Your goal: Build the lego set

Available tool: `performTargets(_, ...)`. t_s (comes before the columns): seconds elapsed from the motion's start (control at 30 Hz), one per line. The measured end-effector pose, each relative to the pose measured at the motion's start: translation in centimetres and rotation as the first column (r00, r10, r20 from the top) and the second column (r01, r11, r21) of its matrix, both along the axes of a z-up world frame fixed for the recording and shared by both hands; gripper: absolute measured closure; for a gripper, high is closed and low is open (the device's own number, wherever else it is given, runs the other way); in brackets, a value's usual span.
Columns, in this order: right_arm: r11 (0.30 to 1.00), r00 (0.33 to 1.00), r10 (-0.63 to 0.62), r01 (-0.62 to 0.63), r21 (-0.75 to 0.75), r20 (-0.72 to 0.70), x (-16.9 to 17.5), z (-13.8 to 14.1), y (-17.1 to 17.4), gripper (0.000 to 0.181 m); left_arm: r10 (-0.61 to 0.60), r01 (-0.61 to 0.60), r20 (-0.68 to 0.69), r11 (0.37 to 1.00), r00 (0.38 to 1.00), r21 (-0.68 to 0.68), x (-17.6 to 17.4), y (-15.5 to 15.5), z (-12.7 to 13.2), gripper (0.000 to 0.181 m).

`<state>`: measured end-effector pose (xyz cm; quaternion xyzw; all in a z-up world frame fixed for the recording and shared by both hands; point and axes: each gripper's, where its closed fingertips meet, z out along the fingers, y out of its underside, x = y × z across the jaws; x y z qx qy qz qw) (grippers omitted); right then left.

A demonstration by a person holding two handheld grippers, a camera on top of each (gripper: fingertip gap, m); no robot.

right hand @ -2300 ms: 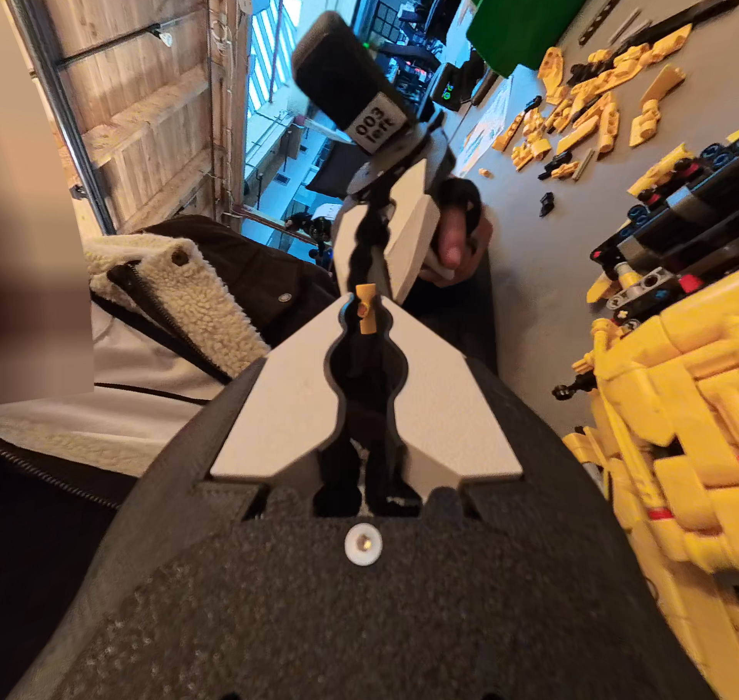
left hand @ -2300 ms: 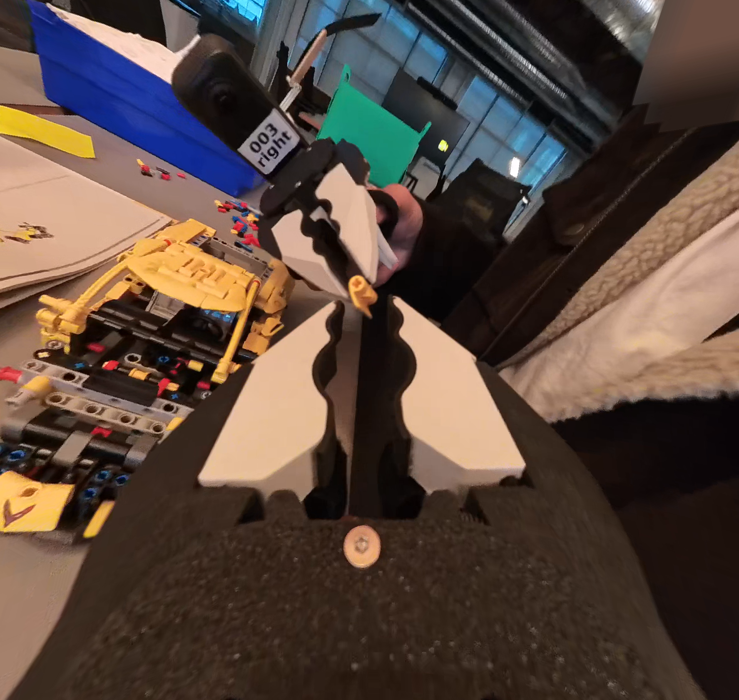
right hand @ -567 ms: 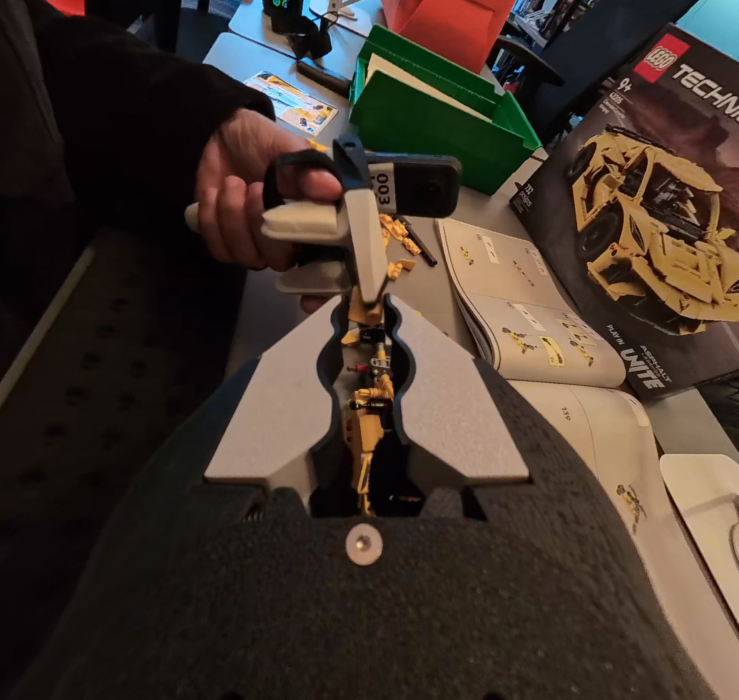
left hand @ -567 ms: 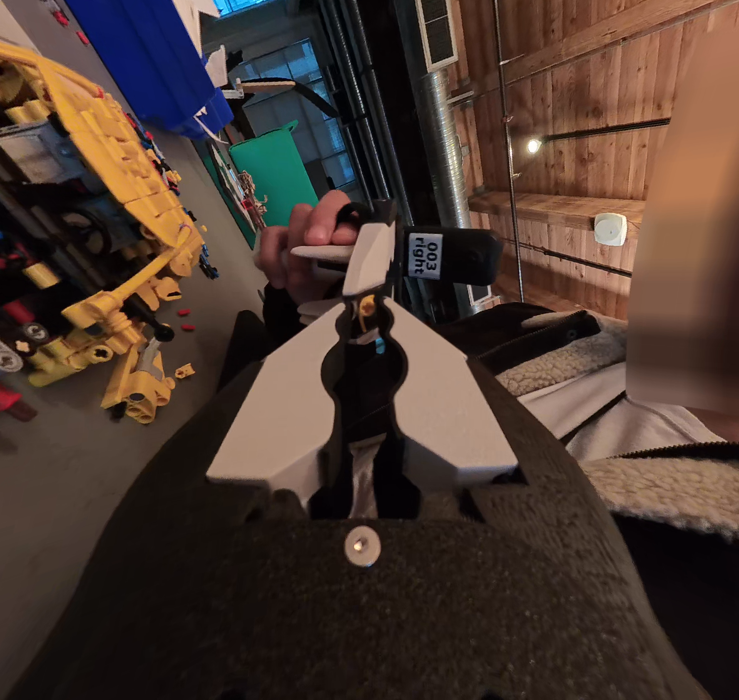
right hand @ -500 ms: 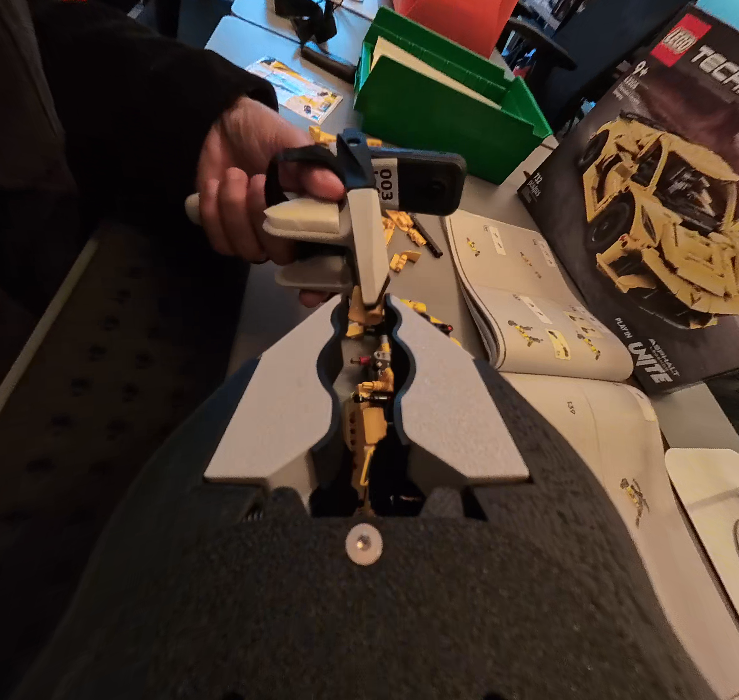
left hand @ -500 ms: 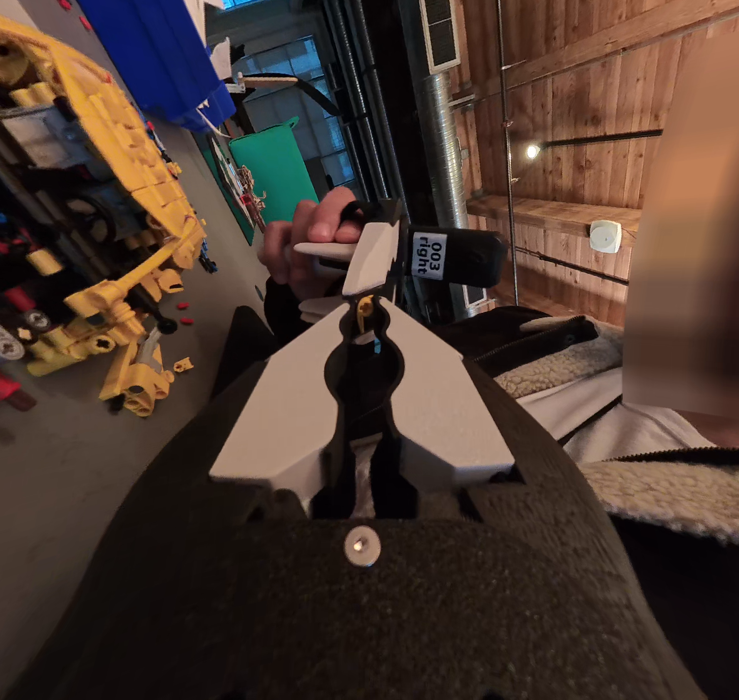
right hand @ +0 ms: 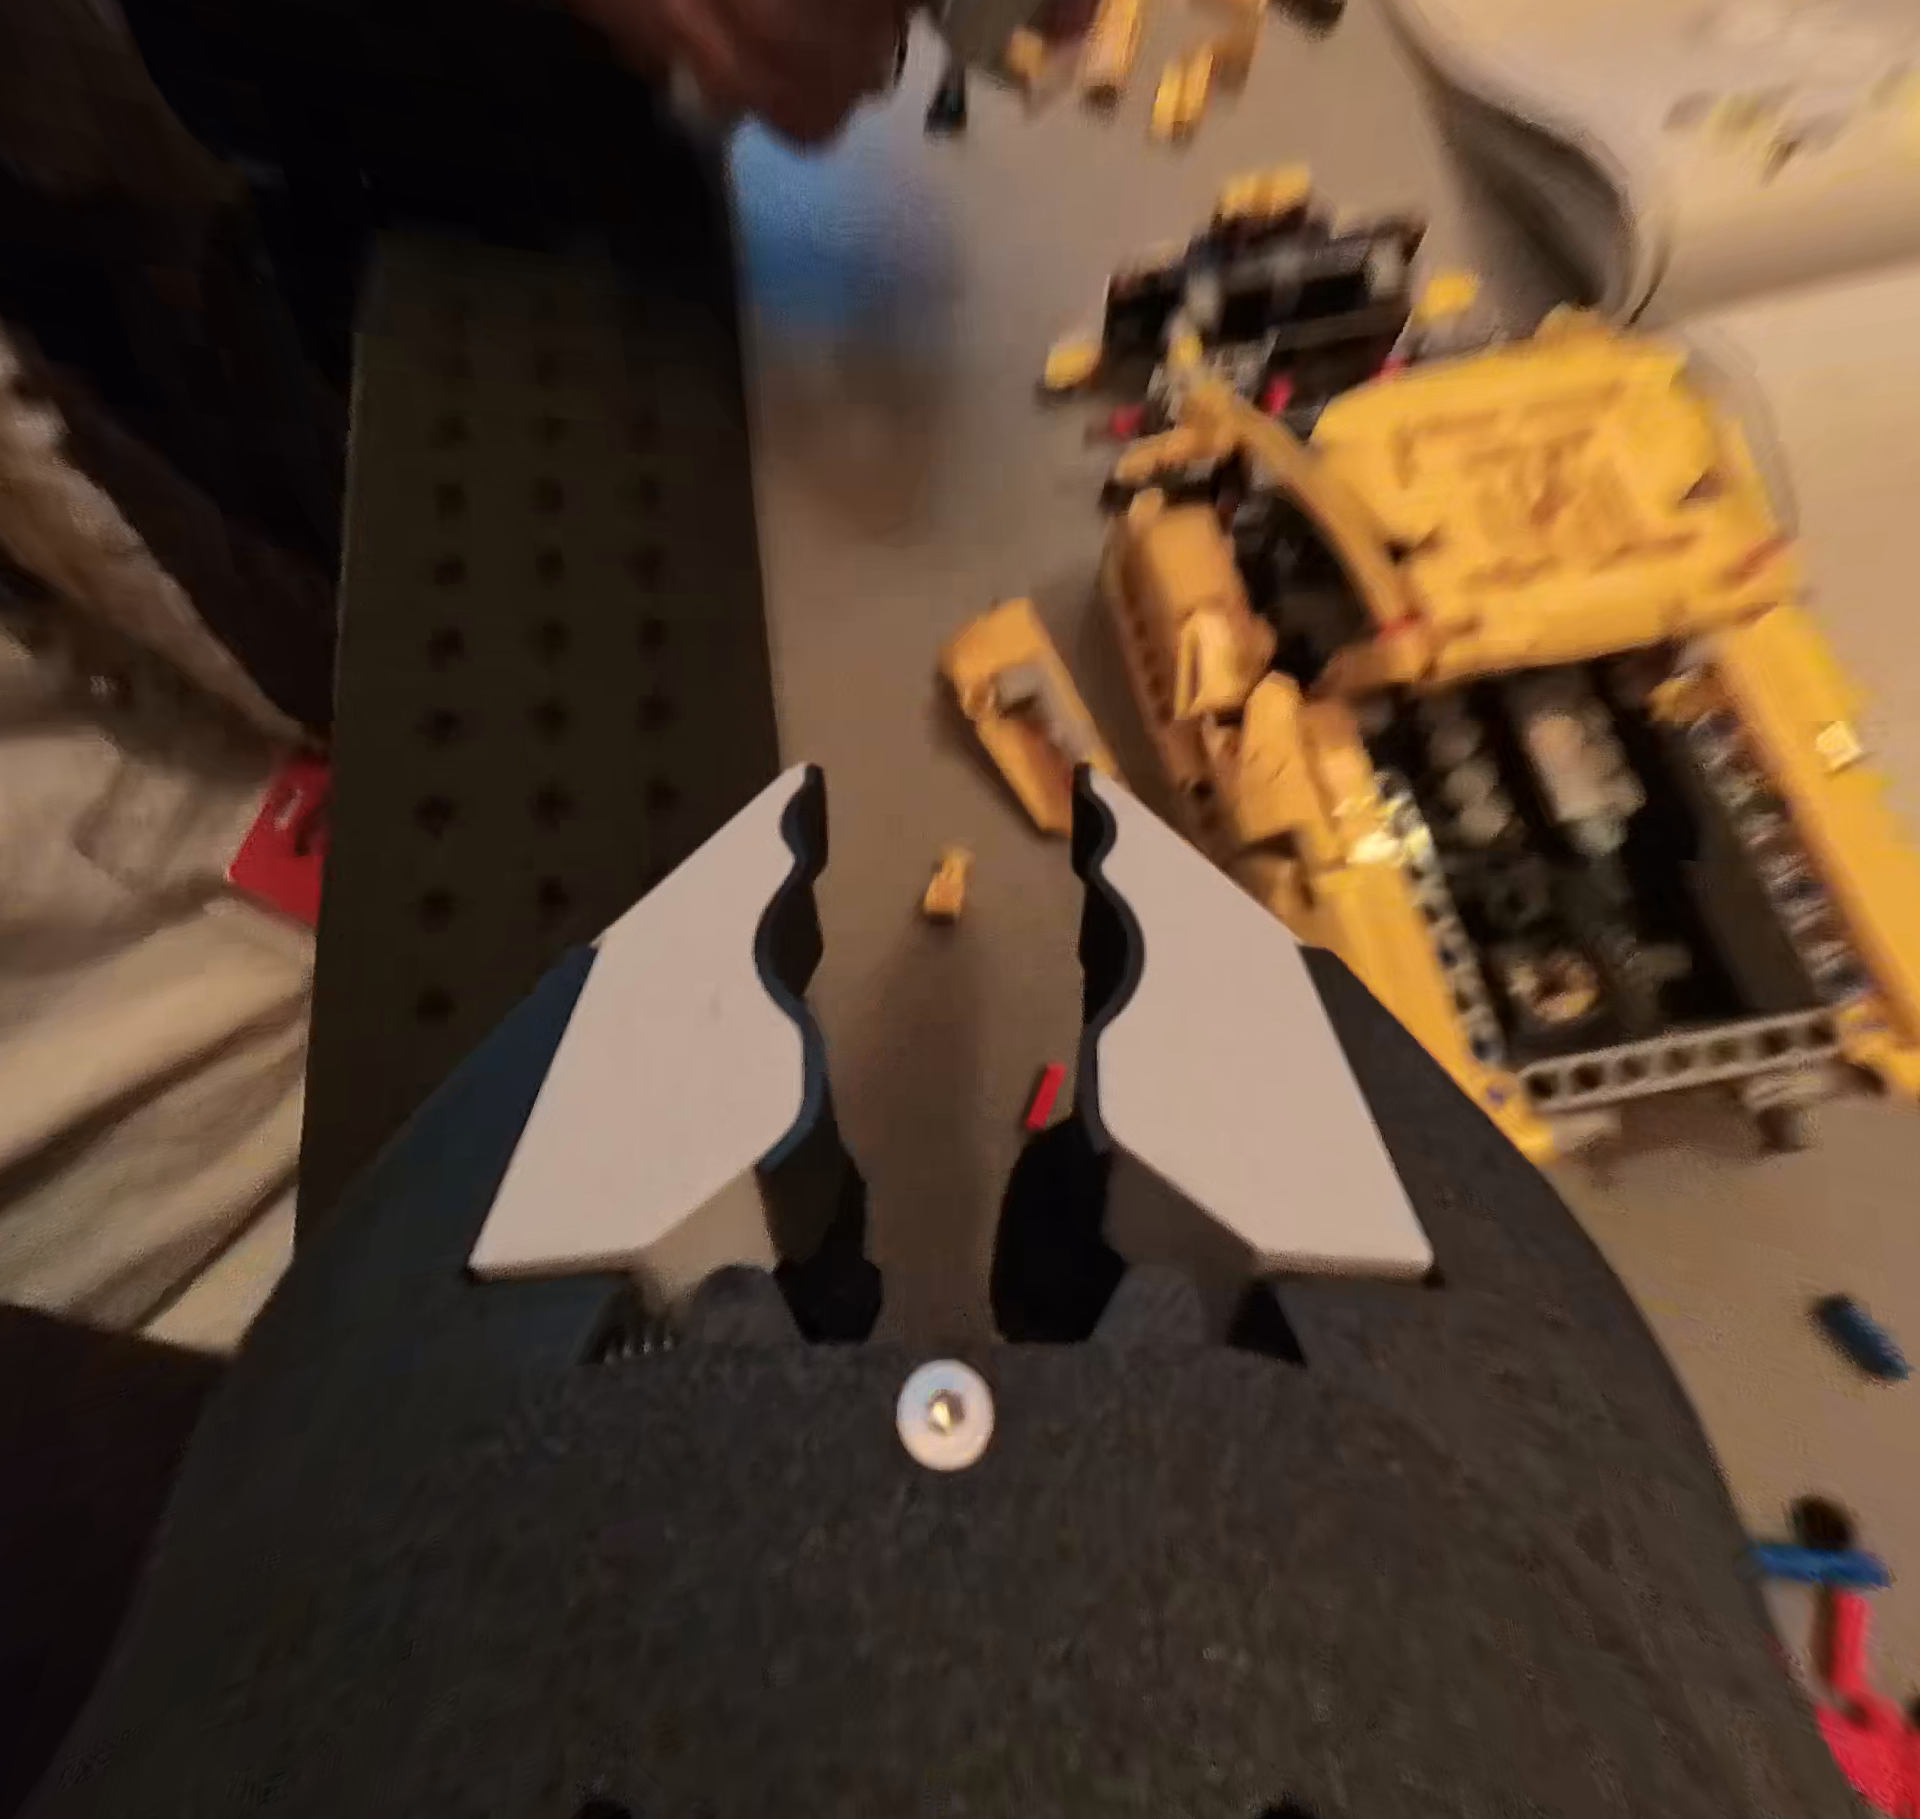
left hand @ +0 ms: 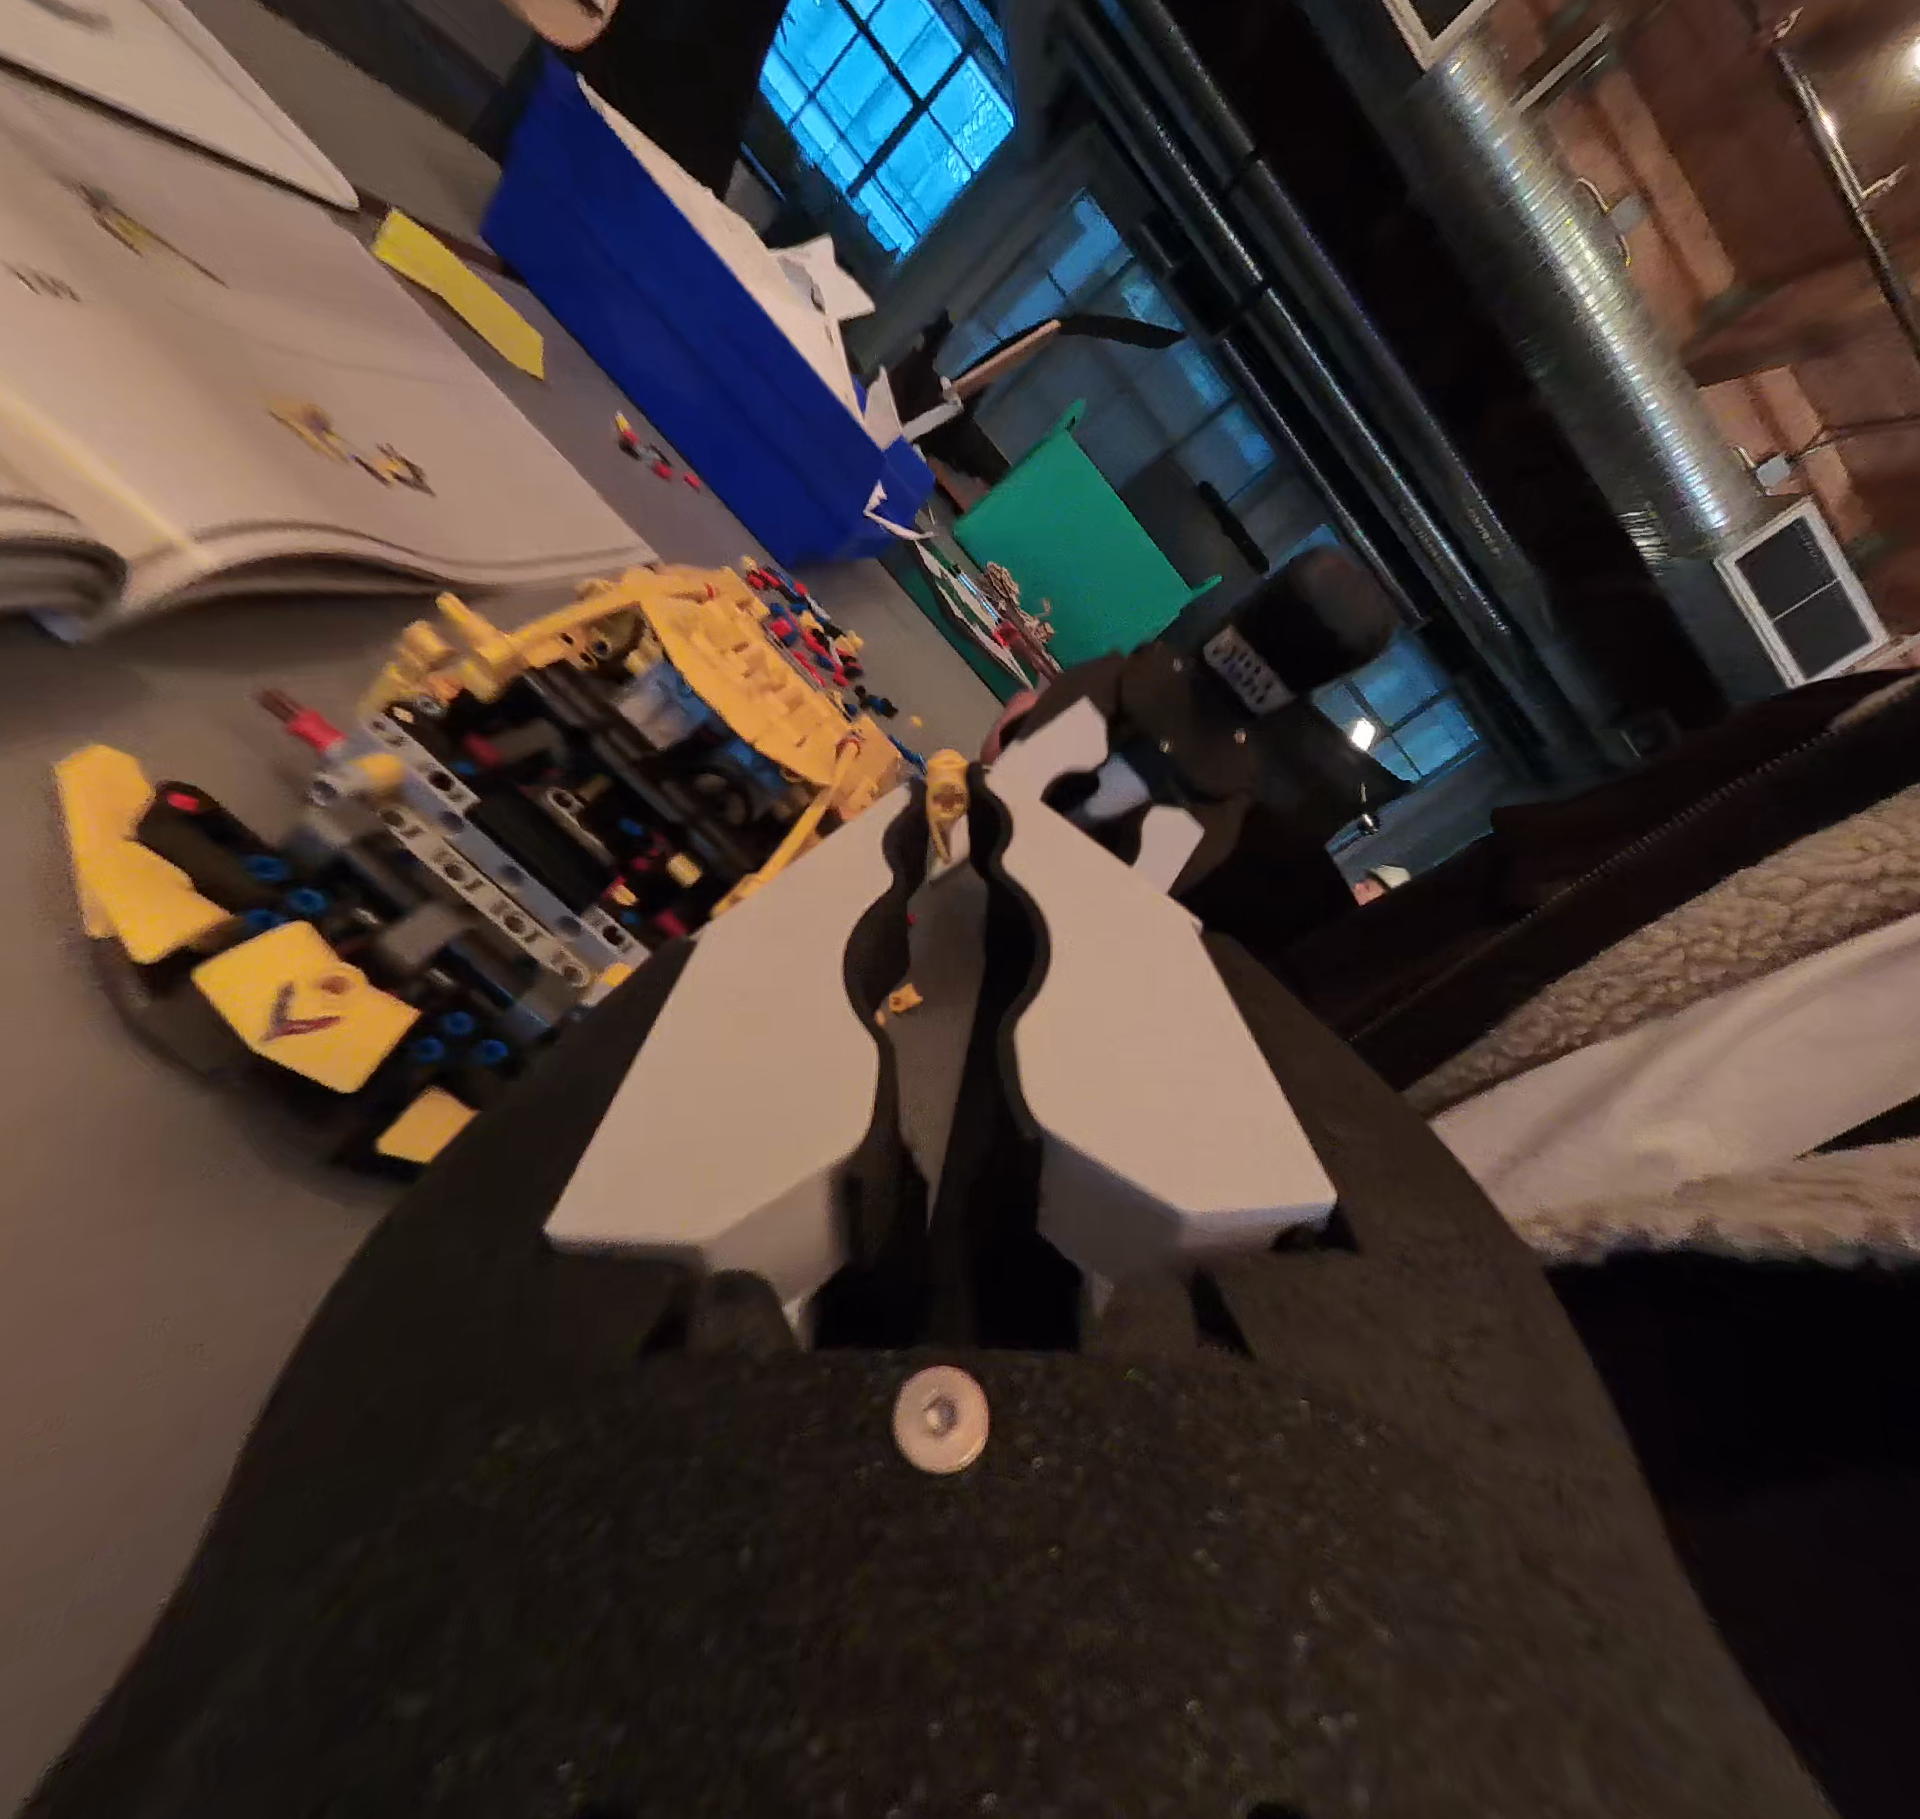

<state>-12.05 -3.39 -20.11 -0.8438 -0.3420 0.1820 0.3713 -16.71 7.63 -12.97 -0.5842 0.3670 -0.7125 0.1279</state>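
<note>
My left gripper (left hand: 951,782) is shut on a small yellow connector piece (left hand: 945,801), held at its fingertips above the table. The part-built yellow and black car model (left hand: 582,793) lies on the grey table to its left. My right gripper (right hand: 945,793) is open and empty, pointing down at the table. A small yellow piece (right hand: 948,881) lies on the table just beyond its fingertips. The car model (right hand: 1455,626) is to its right, blurred. A loose yellow panel (right hand: 1013,709) lies beside the car. The right gripper (left hand: 1091,782) also shows just behind the left one.
An open instruction booklet (left hand: 208,398), a blue bin (left hand: 707,356) and a green bin (left hand: 1070,543) stand beyond the car. A black perforated strip (right hand: 540,626) runs along the table edge. Loose red (right hand: 1044,1094) and blue (right hand: 1860,1338) pieces lie near the right gripper. A hand (right hand: 769,13) is at top.
My right gripper has opened, let go of the yellow connector and swung down over the table. My left gripper still holds the connector and has turned toward the car.
</note>
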Motion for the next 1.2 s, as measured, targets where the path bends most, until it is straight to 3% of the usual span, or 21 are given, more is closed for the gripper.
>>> performTargets(0.13,0.990,0.984,-0.069,0.088,-0.111,0.164,1.9,-3.5,-1.6,0.148,0.037,-0.039,0.026,0.998,0.999,0.051,-0.5,1.0,0.3,0.174)
performTargets(0.27,0.980,0.967,-0.195,0.200,-0.016,0.167,4.4,-2.6,-1.6,0.167,0.021,-0.024,0.045,0.999,0.999,0.047,-0.7,0.7,0.3,0.175)
performTargets(0.4,0.966,0.952,-0.245,0.255,-0.033,0.184,5.9,-3.0,-2.6,0.168,0.012,-0.015,0.078,0.999,0.997,0.031,-0.6,0.6,0.9,0.174)
performTargets(0.6,0.961,0.944,-0.262,0.274,-0.037,0.201,5.7,-4.5,-3.2,0.175,-0.001,-0.005,0.089,0.998,0.996,0.065,-0.5,-0.1,1.1,0.174)
performTargets(1.2,0.961,0.942,-0.271,0.275,0.007,0.199,5.7,-4.5,-2.4,0.178,-0.082,0.069,0.094,0.989,0.992,0.128,-0.5,-2.2,1.2,0.174)
